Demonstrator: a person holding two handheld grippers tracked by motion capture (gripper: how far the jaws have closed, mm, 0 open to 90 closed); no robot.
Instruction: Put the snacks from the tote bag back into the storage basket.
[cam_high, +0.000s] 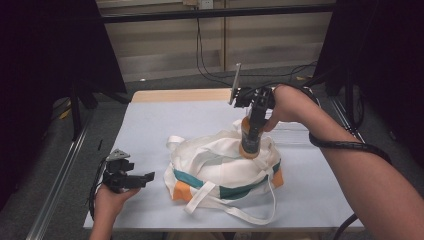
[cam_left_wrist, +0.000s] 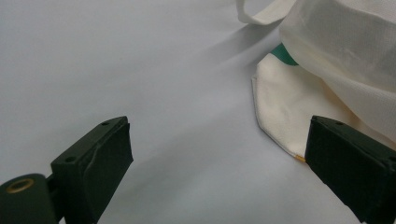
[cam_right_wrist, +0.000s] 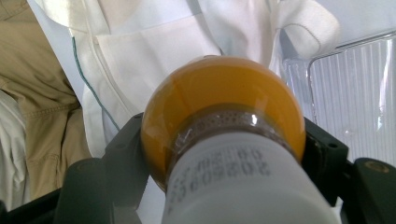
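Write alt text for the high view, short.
The right gripper, shut on an orange juice bottle, holds it upright over a white tote bag lying on a pale table. The left gripper rests open on the table beside the bag, holding nothing.

Open table to the left, bag crowding the middle

Bare table (cam_high: 150, 120) left of and behind the tote bag (cam_high: 220, 170) leaves passage; its loose straps (cam_high: 250, 212) sprawl toward the front edge; a clear tray (cam_right_wrist: 345, 102), perhaps, lies just right.
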